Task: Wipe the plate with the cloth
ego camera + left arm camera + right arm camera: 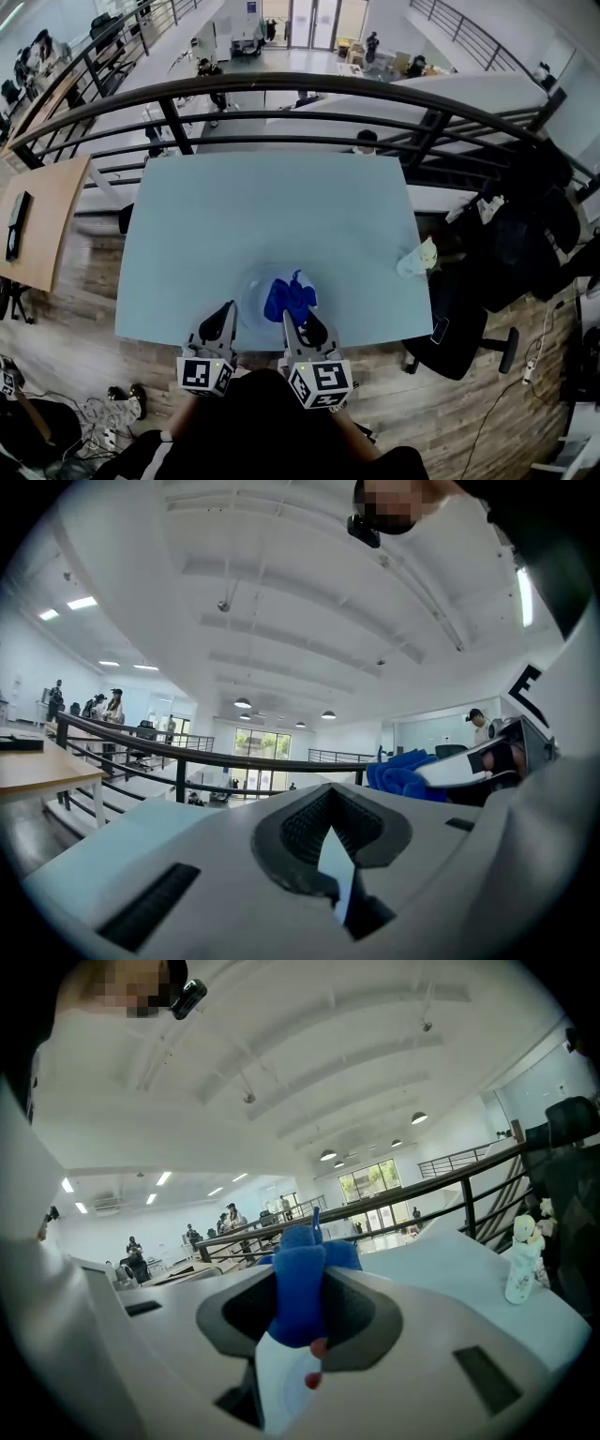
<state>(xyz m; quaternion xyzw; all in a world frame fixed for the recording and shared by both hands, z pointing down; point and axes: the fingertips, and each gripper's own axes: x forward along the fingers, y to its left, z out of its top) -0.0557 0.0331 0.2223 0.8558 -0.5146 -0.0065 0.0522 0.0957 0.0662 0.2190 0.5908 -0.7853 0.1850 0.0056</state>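
A pale round plate (251, 284) lies at the near edge of the light blue table (272, 206). A crumpled blue cloth (287, 297) rests on the plate's right half. My right gripper (298, 319) is shut on the cloth (300, 1288), and a white piece of the plate (281, 1384) with red specks shows below the cloth between the jaws. My left gripper (228, 311) sits at the plate's left rim. Its jaws are together on a thin pale sliver of the plate (336, 872). The left gripper view also catches the cloth (403, 772) off to the right.
A small white bottle (419, 258) (520, 1260) stands at the table's right edge. A black office chair (497, 253) is beside the table on the right, a wooden desk (37, 225) on the left. A dark railing (281, 94) runs behind the table.
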